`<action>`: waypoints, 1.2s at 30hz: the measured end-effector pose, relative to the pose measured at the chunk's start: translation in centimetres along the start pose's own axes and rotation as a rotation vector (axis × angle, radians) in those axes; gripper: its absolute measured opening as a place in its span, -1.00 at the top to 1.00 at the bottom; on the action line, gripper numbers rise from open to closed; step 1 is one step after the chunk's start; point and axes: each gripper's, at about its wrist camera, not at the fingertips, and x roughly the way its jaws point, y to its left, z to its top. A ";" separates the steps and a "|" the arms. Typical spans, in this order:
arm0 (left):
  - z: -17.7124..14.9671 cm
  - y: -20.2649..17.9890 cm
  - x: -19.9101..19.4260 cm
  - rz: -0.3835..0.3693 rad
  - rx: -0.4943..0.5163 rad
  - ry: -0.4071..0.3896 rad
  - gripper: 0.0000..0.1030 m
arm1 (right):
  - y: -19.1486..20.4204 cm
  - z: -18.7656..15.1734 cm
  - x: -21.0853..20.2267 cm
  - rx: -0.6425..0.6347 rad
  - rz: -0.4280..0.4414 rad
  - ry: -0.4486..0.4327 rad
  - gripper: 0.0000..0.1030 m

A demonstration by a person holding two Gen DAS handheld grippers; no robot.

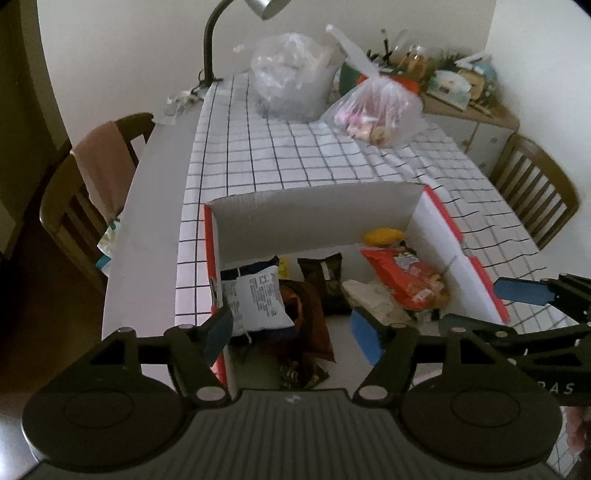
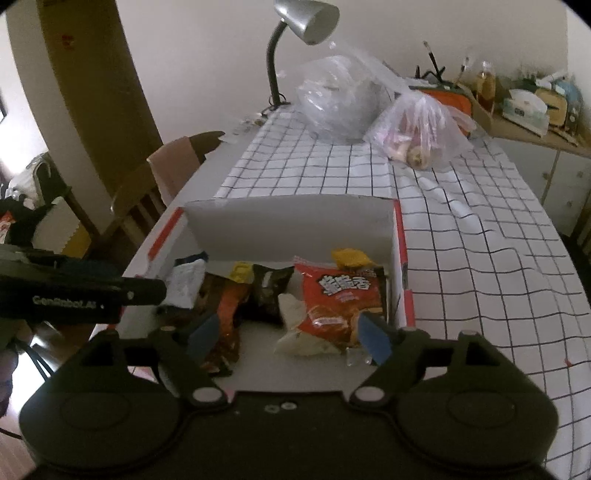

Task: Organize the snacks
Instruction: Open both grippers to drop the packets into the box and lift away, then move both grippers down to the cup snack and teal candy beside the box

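White cardboard with red edging forms the box, which sits open-topped on a table covered by a black-grid cloth. Snacks lie loose on its floor: a red packet with white lettering at the right, a yellow packet behind it near the back wall, a dark packet in the middle, a brown-orange packet nearer the front, and a white packet with small black print at the left. A pale crumpled wrapper lies against the red packet.

Both grippers hang above the front of the box with nothing between their blue pads. The left gripper has its jaws apart over the white and brown packets; the right gripper has its jaws apart over the red one.

At the far end of the table stand a lamp, a clear bag and a pinkish bag.

The left view shows the white packet's printed face and the right gripper's finger coming in at the edge; it also shows a chair on the right. The right view shows the lettering on the red packet, a doorway at the left, and the left gripper's black body with a printed label.
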 end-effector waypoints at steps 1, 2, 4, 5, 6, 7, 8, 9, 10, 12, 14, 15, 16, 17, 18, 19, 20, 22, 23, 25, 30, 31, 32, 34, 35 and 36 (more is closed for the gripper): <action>-0.3 0.0 -0.5 -0.001 0.003 -0.009 -0.39 | 0.3 -0.1 -0.4 0.000 0.002 -0.005 -0.66; -0.5 0.1 -1.0 -0.002 0.002 -0.019 -0.39 | 0.5 -0.3 -0.8 -0.001 0.004 -0.010 -0.70; -1.1 0.2 -2.1 -0.011 0.000 -0.033 -0.42 | 1.0 -0.6 -1.6 -0.006 0.005 -0.023 -0.78; -1.4 0.3 -2.6 -0.019 0.000 -0.038 -0.44 | 1.2 -0.8 -2.1 -0.007 0.006 -0.031 -0.86; -1.8 0.4 -3.0 -0.028 0.001 -0.041 -0.46 | 1.4 -1.0 -2.5 -0.007 0.009 -0.040 -0.89; -2.2 0.5 -3.4 -0.033 0.001 -0.043 -0.47 | 1.6 -1.2 -2.9 -0.009 0.011 -0.048 -0.93; -2.6 0.7 -3.9 -0.039 0.001 -0.045 -0.47 | 1.8 -1.4 -3.3 -0.013 0.013 -0.055 -0.95; -2.9 0.8 -4.2 -0.040 0.000 -0.045 -0.49 | 2.0 -1.7 -3.6 -0.019 0.015 -0.061 -0.96; -3.4 0.9 -4.5 -0.038 -0.002 -0.045 -0.49 | 2.2 -2.1 -3.9 -0.024 0.016 -0.064 -0.98; -4.3 1.1 -4.9 -0.037 -0.013 -0.041 -0.50 | 2.4 -2.8 -4.2 -0.032 0.016 -0.059 -0.99; -5.3 1.3 -5.1 -0.028 -0.021 -0.028 -0.50 | 2.5 -3.6 -4.4 -0.039 0.023 -0.052 -0.99; -5.8 1.4 -5.1 -0.019 -0.026 -0.021 -0.50 | 2.6 -4.1 -4.4 -0.047 0.022 -0.046 -0.99; -6.4 1.5 -5.0 -0.013 -0.031 -0.013 -0.50 | 2.6 -4.6 -4.3 -0.057 0.019 -0.039 -0.99; -6.9 1.6 -4.9 -0.001 -0.039 -0.007 -0.50 | 2.7 -5.1 -4.1 -0.065 0.020 -0.032 -0.99; -7.4 1.8 -4.7 0.013 -0.058 0.001 -0.50 | 2.7 -5.6 -3.8 -0.072 0.024 -0.021 -0.99; -7.9 1.9 -4.5 0.012 -0.075 0.013 -0.50 | 2.8 -6.1 -3.6 -0.078 0.024 -0.009 -0.99; -8.4 2.1 -4.2 0.012 -0.086 0.022 -0.50 | 2.9 -6.5 -3.2 -0.086 0.020 0.003 -0.99; -9.5 2.2 -3.6 0.036 -0.112 0.043 -0.50 | 3.1 -7.5 -2.6 -0.101 0.025 0.023 -0.98; -9.9 2.2 -3.2 0.042 -0.119 0.059 -0.50 | 3.1 -7.9 -2.2 -0.104 0.025 0.037 -0.97; -10.7 2.4 -2.2 0.069 -0.150 0.094 -0.50 | 3.1 -8.6 -1.3 -0.113 0.026 0.066 -0.94; -12.4 2.5 0.2 0.093 -0.209 0.171 -0.50 | 2.8 -10.1 1.1 -0.122 0.035 0.129 -0.87; -12.7 2.6 0.7 0.101 -0.225 0.184 -0.50 | 2.8 -10.3 1.5 -0.126 0.035 0.139 -0.85; -12.8 2.6 1.1 0.105 -0.240 0.195 -0.50 | 2.7 -10.5 1.9 -0.128 0.034 0.151 -0.82; -13.1 2.8 1.8 0.113 -0.276 0.214 -0.50 | 2.4 -10.7 2.7 -0.130 0.042 0.172 -0.75; -13.2 2.9 2.2 0.121 -0.292 0.223 -0.50 | 2.3 -10.8 3.1 -0.131 0.046 0.181 -0.71; -13.3 3.0 2.6 0.125 -0.308 0.233 -0.48 | 2.3 -10.8 3.4 -0.134 0.048 0.188 -0.70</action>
